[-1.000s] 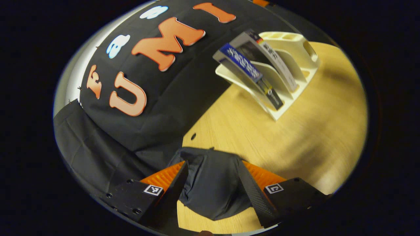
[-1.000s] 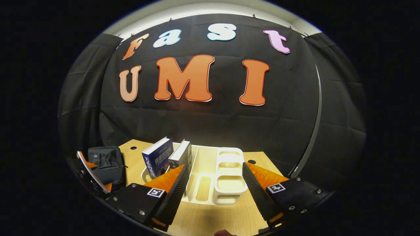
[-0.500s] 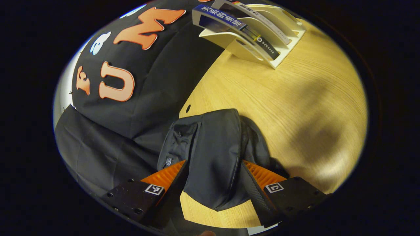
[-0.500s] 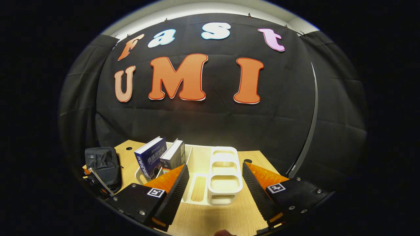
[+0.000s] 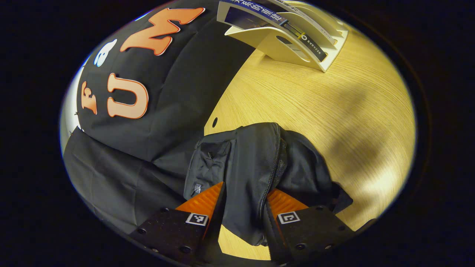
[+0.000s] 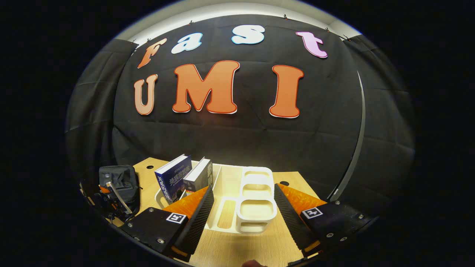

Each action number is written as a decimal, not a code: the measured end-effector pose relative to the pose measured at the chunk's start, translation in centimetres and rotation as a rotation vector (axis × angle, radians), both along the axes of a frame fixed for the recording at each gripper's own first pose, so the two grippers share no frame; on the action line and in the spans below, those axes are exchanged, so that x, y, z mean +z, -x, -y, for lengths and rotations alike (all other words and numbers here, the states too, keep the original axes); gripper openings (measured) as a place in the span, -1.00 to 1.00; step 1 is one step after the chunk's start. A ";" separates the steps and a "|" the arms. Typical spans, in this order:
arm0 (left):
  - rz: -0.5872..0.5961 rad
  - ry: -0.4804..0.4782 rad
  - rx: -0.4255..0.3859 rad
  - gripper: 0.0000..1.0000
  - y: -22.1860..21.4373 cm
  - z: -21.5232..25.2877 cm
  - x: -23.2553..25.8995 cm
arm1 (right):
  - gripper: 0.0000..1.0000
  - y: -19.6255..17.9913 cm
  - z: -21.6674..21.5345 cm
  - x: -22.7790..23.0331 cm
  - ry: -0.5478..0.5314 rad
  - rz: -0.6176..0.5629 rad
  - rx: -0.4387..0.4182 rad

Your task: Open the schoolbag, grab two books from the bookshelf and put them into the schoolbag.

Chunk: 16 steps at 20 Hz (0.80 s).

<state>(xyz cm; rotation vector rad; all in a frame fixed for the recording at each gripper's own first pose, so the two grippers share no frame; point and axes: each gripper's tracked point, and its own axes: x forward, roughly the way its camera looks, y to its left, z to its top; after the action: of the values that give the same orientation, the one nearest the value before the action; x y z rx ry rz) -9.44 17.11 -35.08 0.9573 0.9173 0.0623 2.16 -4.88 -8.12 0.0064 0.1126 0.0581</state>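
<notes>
Schoolbag (image 5: 252,163): dark woven cloth, matt with a faint sheen, creased and soft; a toothed zipper (image 5: 272,163) runs down its front. Table (image 5: 334,111): pale wood, fine straight grain, smooth, slight satin glare under the lamp. Bookshelf (image 6: 256,200): cream moulded plastic, smooth, softly glossy on its rounded rims. Two books (image 6: 185,178): paper blocks in glossy printed covers. Left gripper (image 5: 243,207) fingers (image 5: 202,200): ribbed pads, hard matt plastic bodies with screw heads. Booth wall: matt, wrinkled cloth.
</notes>
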 end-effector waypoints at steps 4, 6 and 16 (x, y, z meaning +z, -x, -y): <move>-0.056 0.057 -0.011 -0.46 -0.6 0.2 -0.2 | 0.93 -0.2 -0.8 -0.4 0.031 -0.020 0.039; -0.077 0.113 -0.011 -0.71 -0.7 -0.1 -0.3 | 0.94 -0.4 -1.3 -0.3 0.050 -0.021 0.017; -0.221 0.409 -0.097 -0.87 -2.4 -1.4 2.1 | 0.94 0.0 -7.5 1.8 0.069 -0.058 -0.144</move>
<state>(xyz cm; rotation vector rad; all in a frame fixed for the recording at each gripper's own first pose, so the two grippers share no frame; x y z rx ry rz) -7.00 18.55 -33.00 0.6317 1.0359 -0.3089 2.17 2.62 -6.29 -0.0527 0.1719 -0.0899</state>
